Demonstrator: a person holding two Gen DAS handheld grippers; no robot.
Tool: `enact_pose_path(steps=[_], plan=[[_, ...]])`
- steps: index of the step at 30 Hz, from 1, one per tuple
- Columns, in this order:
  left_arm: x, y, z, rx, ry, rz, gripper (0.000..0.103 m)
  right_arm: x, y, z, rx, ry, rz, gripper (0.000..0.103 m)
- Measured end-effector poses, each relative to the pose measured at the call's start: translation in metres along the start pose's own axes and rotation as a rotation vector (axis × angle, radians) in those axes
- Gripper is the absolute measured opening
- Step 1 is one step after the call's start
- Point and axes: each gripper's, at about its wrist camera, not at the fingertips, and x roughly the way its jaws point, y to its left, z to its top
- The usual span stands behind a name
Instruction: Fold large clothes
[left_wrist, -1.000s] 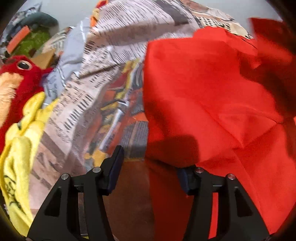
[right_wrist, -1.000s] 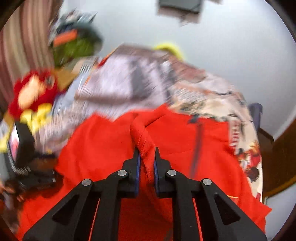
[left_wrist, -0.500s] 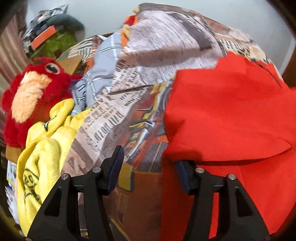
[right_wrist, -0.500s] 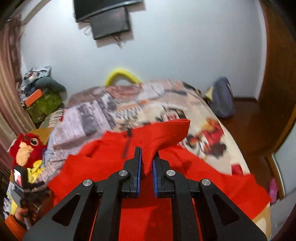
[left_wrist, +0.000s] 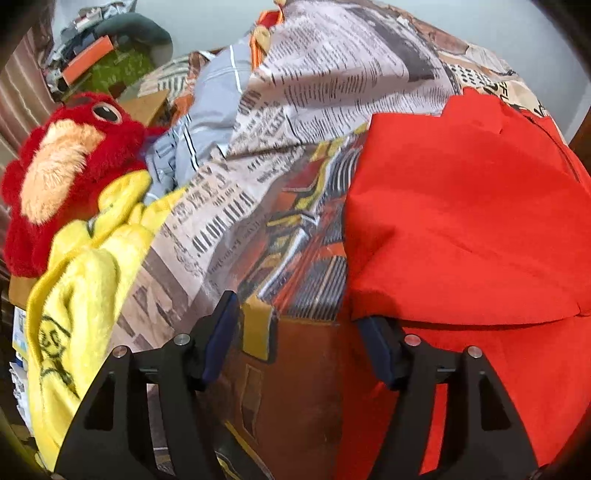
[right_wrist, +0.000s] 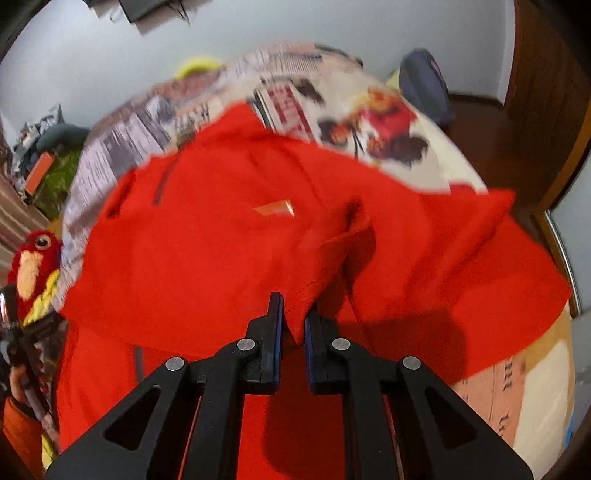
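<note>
Jaws: our right gripper (right_wrist: 293, 323) is clamped on a fold of the red garment (right_wrist: 229, 251), which is spread on the printed bedspread (left_wrist: 306, 110); our left gripper (left_wrist: 299, 332) is opening, empty, at the edge. Lay the flap flat and square before release. Versus earlier: fold now carried across and lower.

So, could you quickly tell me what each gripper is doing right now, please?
Left gripper: jaws opening, nothing pinched between them.
Right gripper: shut on a fold of the red garment.
</note>
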Motion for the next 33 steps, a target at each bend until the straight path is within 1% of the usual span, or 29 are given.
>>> enact_pose_path(steps=[2,3,7,9,11,15,19,22,24,26,28,30,33], plan=[[0.001,-0.001,-0.001,0.009,0.019,-0.007,0.065,0.007,-0.003,-0.006,-0.005,0.059,0.005,0.01],[0.001,-0.003,-0.002,0.024,0.03,-0.009,0.065,0.008,-0.004,-0.008,-0.003,0.071,0.006,0.01],[-0.004,-0.013,-0.008,0.1,0.061,0.011,0.065,0.007,-0.007,-0.017,-0.007,0.135,-0.006,0.019],[-0.013,-0.018,-0.012,0.136,0.06,0.015,0.065,0.003,-0.006,-0.02,-0.022,0.157,-0.021,0.022],[-0.023,-0.022,-0.014,0.158,0.05,0.006,0.065,-0.004,-0.008,-0.023,-0.036,0.167,-0.03,0.03],[-0.059,-0.033,-0.016,0.199,0.002,-0.031,0.065,-0.029,-0.012,-0.021,-0.045,0.121,-0.04,0.034],[-0.098,-0.049,-0.01,0.225,-0.072,-0.057,0.065,-0.066,-0.022,-0.016,-0.026,0.035,-0.039,0.039],[-0.123,-0.062,0.001,0.222,-0.121,-0.094,0.065,-0.099,-0.034,-0.011,-0.006,-0.057,-0.043,0.042],[-0.138,-0.073,0.008,0.223,-0.153,-0.124,0.065,-0.118,-0.043,-0.008,0.013,-0.107,-0.042,0.046],[-0.152,-0.086,0.015,0.228,-0.187,-0.151,0.065,-0.132,-0.049,-0.007,0.029,-0.15,-0.051,0.053],[-0.165,-0.103,0.022,0.242,-0.215,-0.181,0.067,-0.146,-0.064,-0.005,0.054,-0.201,-0.062,0.056],[-0.171,-0.119,0.027,0.26,-0.235,-0.204,0.067,-0.15,-0.077,-0.003,0.081,-0.219,-0.079,0.057],[-0.176,-0.148,0.032,0.289,-0.251,-0.246,0.068,-0.144,-0.1,-0.003,0.138,-0.207,-0.104,0.057]])
